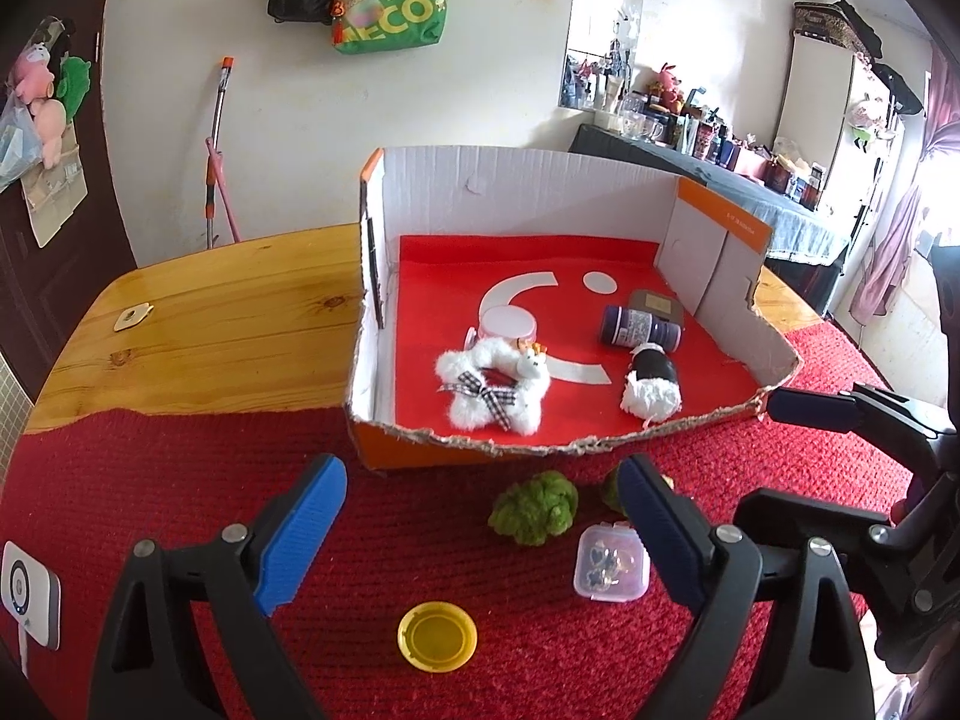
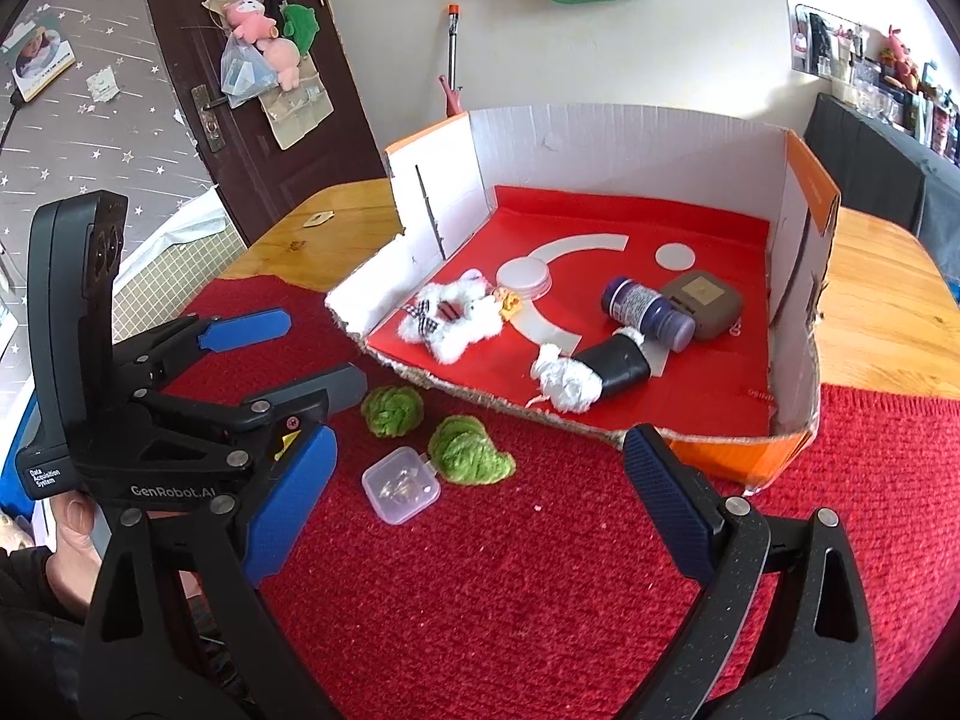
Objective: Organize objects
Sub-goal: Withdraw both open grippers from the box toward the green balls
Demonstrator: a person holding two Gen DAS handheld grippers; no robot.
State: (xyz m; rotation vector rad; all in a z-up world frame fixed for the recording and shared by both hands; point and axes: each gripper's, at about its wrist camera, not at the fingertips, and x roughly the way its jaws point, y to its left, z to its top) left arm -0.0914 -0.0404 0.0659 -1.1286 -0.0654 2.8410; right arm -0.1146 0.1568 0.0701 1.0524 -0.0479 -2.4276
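Green pompoms [image 1: 533,513]: one half hidden behind the spread, empty left claw [image 1: 480,531]; right claw [image 2: 480,501] likewise spread.

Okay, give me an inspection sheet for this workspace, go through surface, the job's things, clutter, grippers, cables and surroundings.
Surface: red mat over a wooden table.
Job's things: cardboard box holds a white fluffy star, round white tub, purple bottle, brown case and black tube. On the mat outside it: two green fuzzy pieces, clear plastic case, yellow lid.
Clutter: small tag on the bare wood.
Grippers: left gripper open, empty; right gripper open, empty.
Cables: nothing seen.
Surroundings: green bag on the wall, dark door, crowded shelf.
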